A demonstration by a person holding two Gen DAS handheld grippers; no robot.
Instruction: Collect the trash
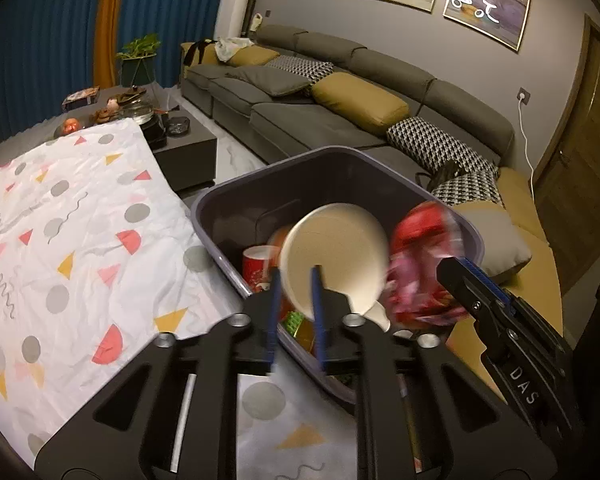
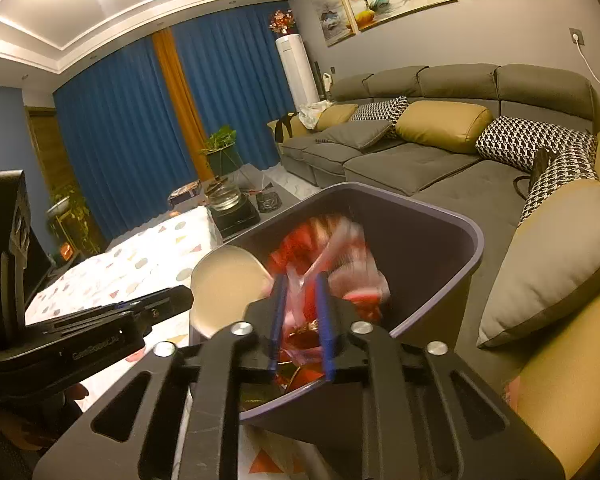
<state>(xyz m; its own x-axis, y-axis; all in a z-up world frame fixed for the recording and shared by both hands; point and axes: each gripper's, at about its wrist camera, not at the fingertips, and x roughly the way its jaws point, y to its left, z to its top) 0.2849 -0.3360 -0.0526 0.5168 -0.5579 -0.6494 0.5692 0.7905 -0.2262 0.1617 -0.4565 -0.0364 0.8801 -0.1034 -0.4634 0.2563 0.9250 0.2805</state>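
a: so, where's the trash right now?

b: over the purple-grey bin point(image 1: 236, 196), which stands beside the surface with the patterned white cloth point(image 1: 80, 240). the left gripper point(image 1: 296, 292) has a cream paper bowl point(image 1: 336, 252) tilted on edge above the bin's opening, its blue jaws nearly closed and pinching the bowl's rim.

a: and the other one?

b: the right gripper point(image 2: 302, 300) holds a crumpled red and white wrapper point(image 2: 332, 256), blurred, just over the bin point(image 2: 440, 240). its jaws are narrowed around the wrapper's lower part. from that view the bowl point(image 2: 228, 288) sits just to the left of the wrapper, almost touching it.

a: anything already inside?

b: a red paper cup point(image 1: 258, 270) lies in the bin below the bowl, with something green and something gold point(image 1: 300, 326) near the bottom. i can't tell what those are.

a: what's behind?

b: a grey sofa point(image 1: 320, 120) with mustard and houndstooth cushions.
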